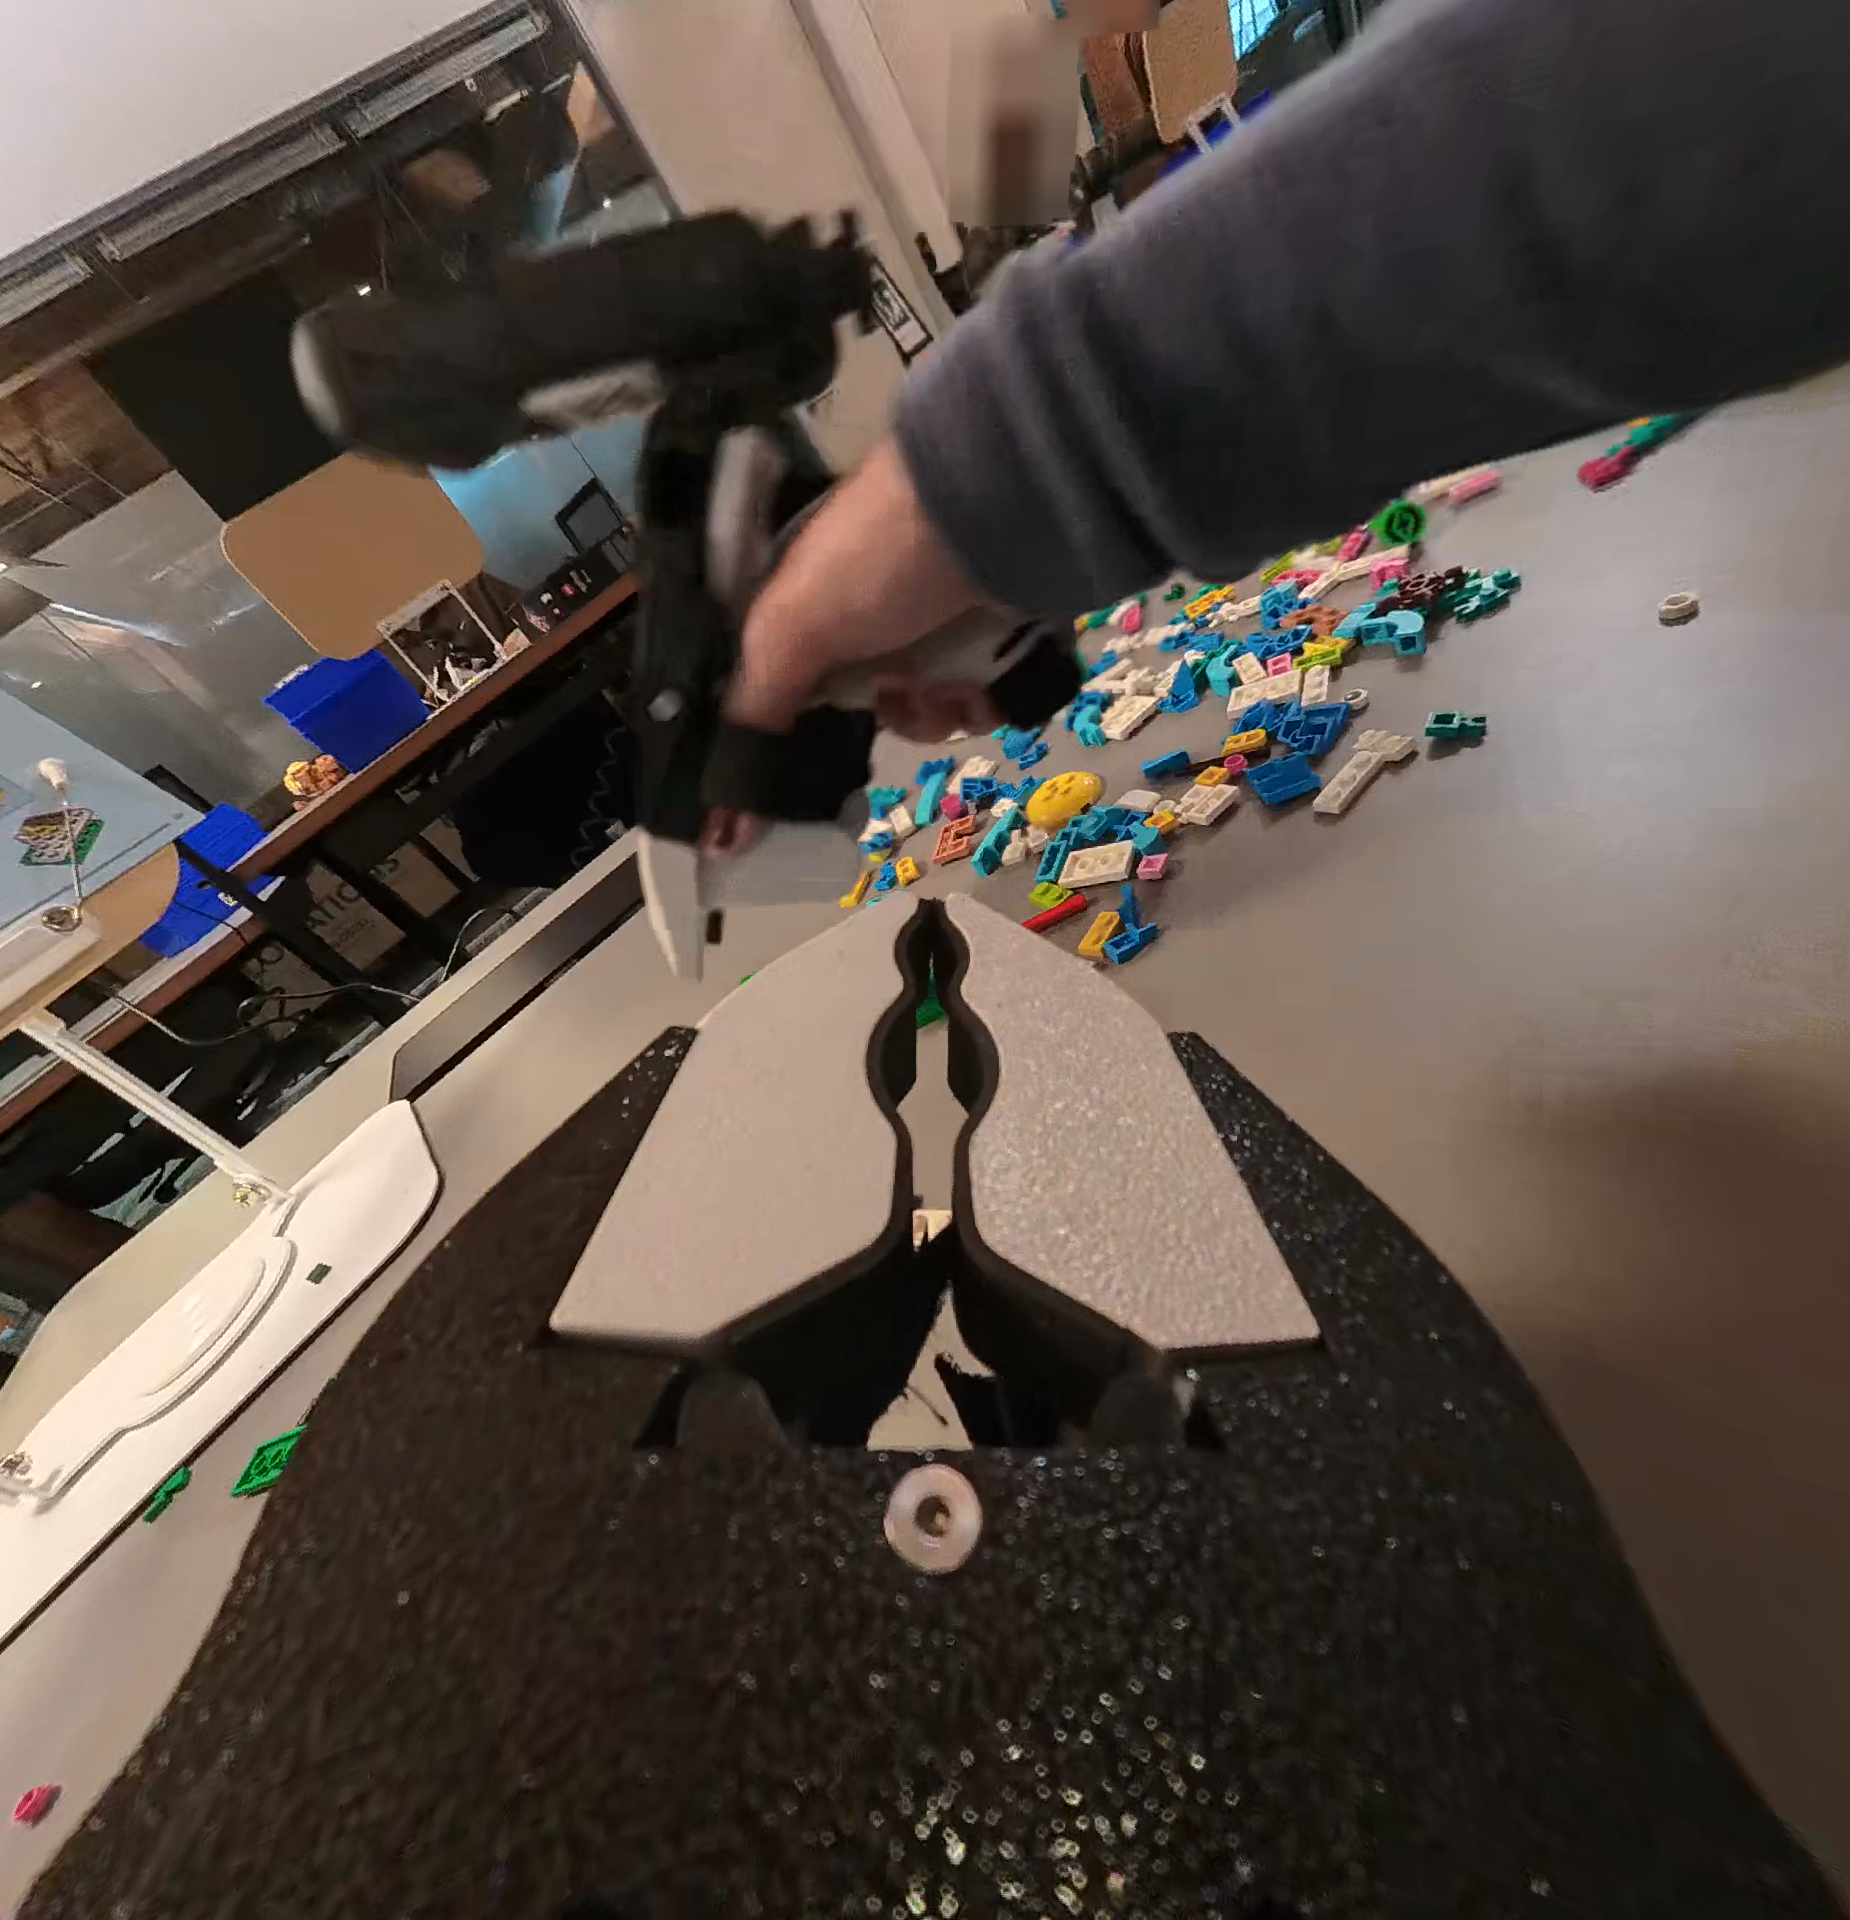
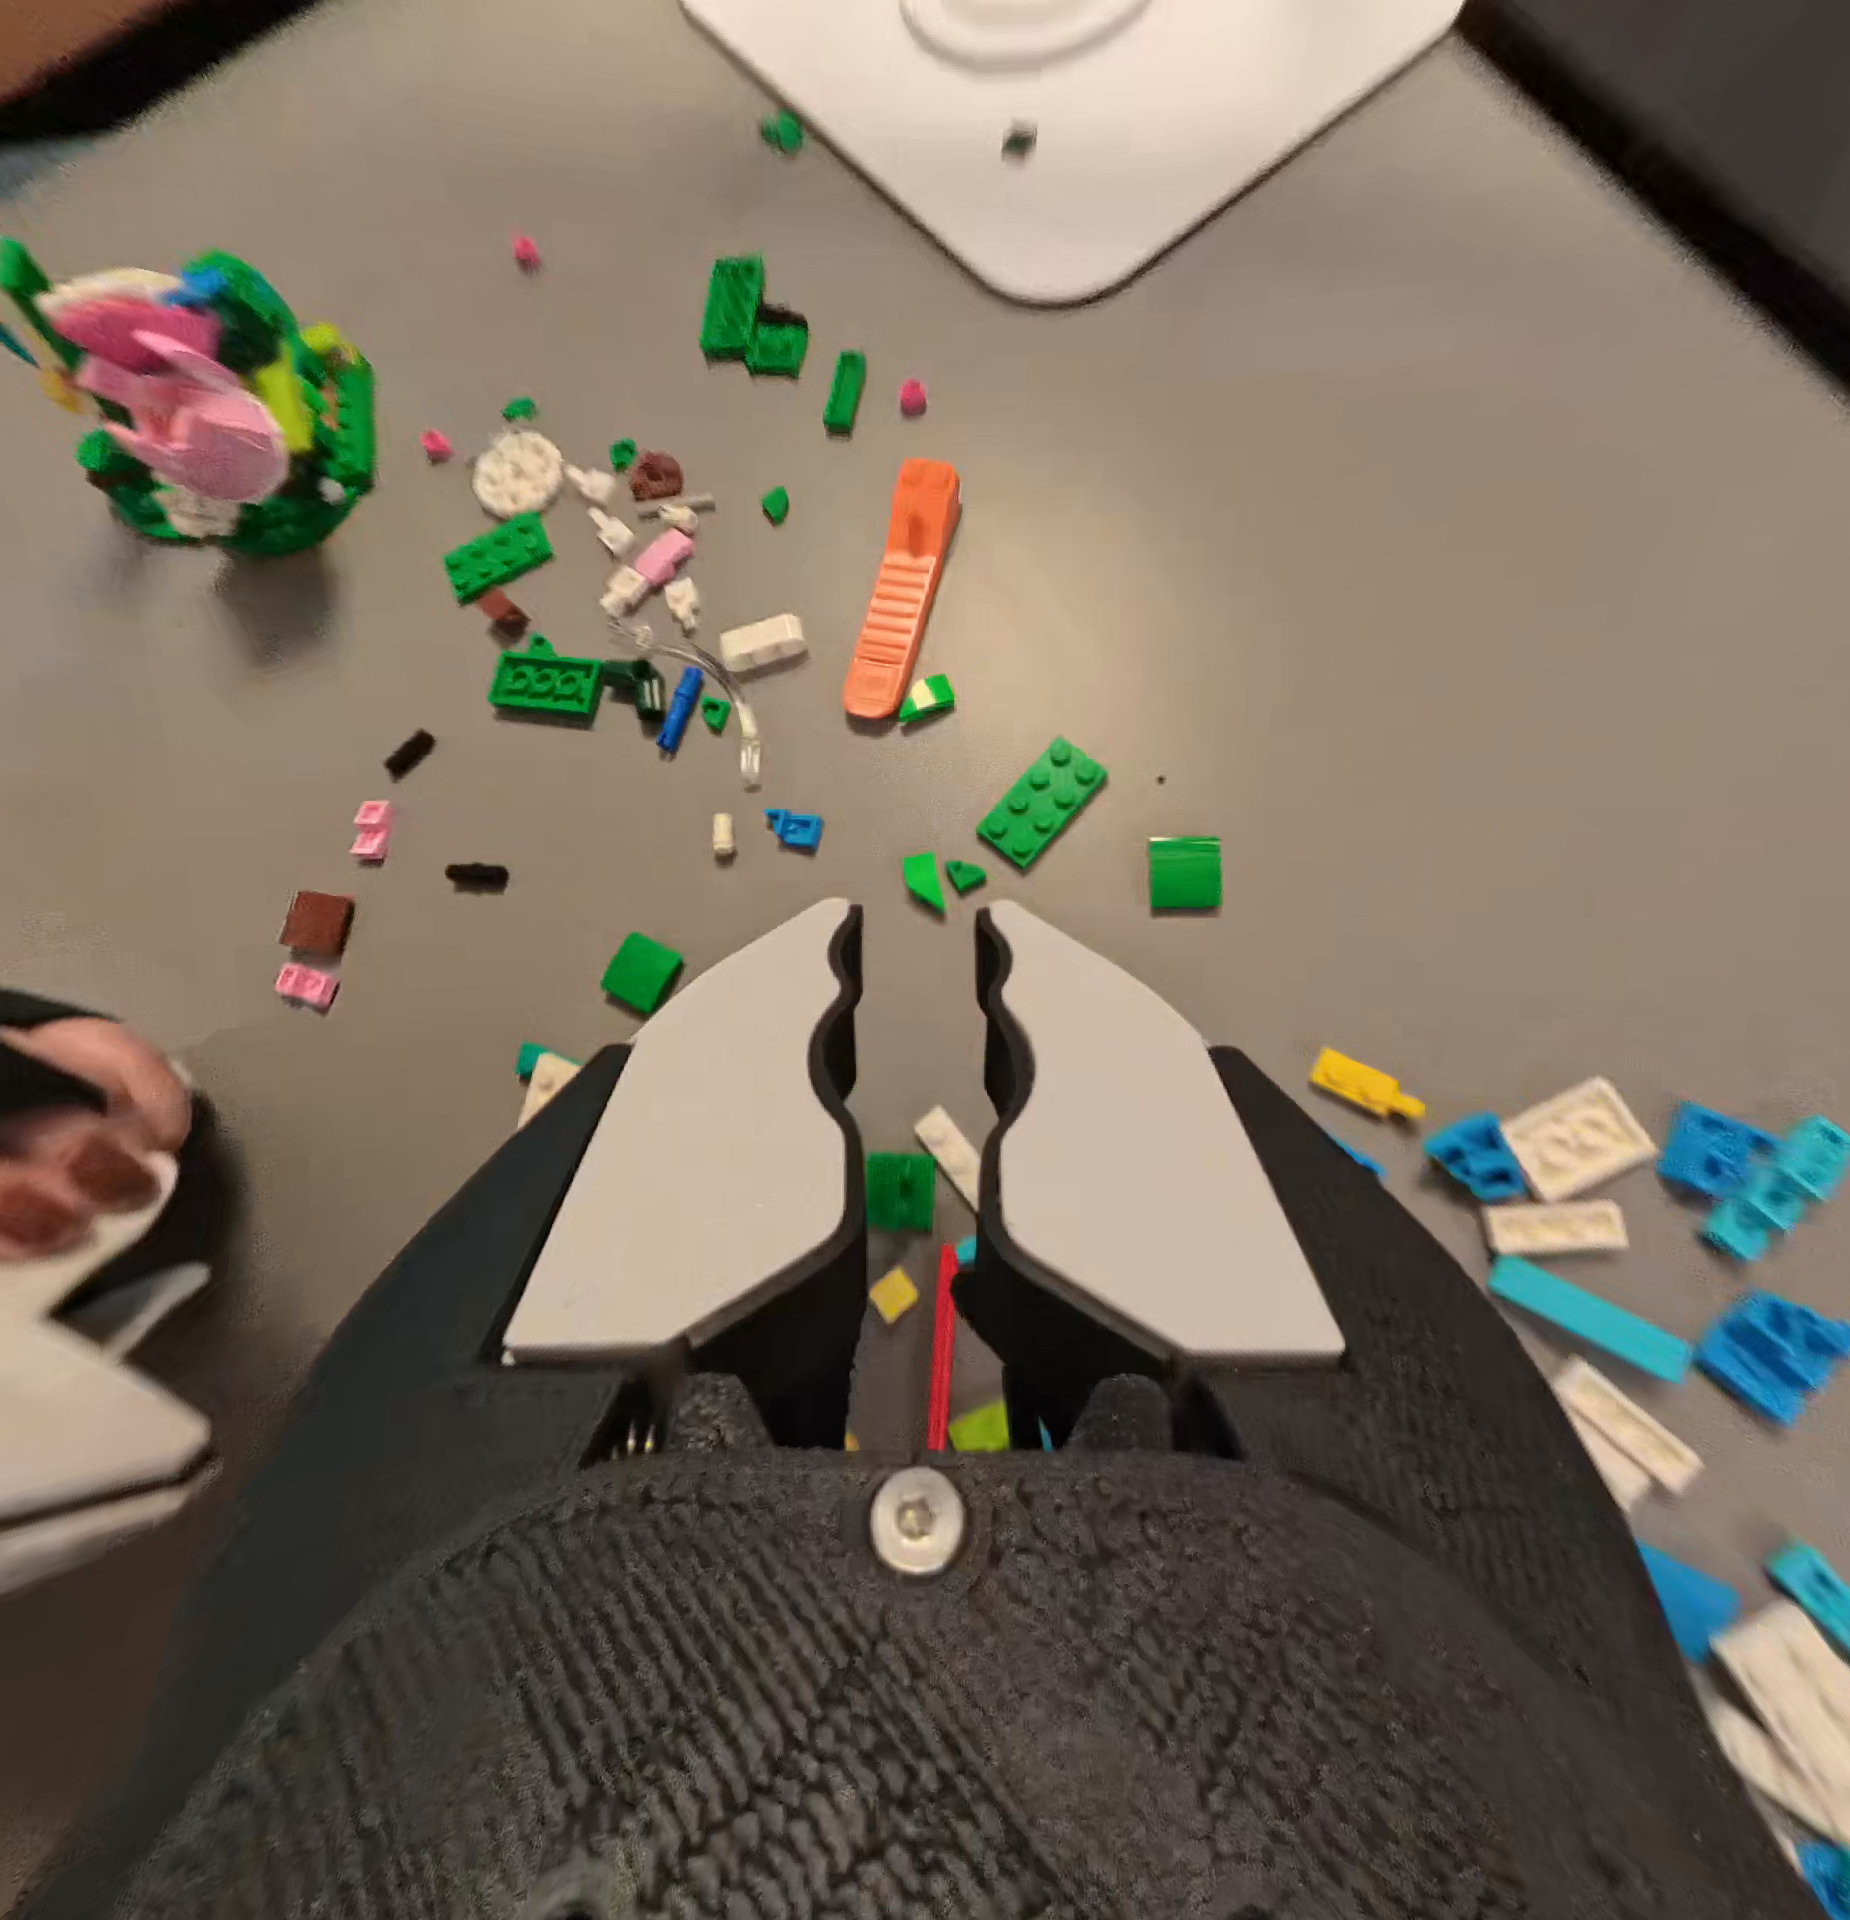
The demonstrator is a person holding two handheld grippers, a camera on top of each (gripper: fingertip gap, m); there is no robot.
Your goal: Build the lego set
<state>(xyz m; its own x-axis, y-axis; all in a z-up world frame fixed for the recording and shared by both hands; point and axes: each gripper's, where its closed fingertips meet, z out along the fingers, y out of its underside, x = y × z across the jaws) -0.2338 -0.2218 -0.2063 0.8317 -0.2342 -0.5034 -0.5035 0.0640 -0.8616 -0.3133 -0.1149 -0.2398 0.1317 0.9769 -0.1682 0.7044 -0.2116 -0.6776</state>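
Left wrist view: left tool closed, empty | right tool open | no legible writing

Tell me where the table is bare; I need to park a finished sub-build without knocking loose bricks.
Bare grey table lies right of the orange brick separator, below the white base plate. Another free patch is between the green-and-pink build and the brown tile. Crowded: the green and white scatter left of the separator, and the blue-white pile at right.
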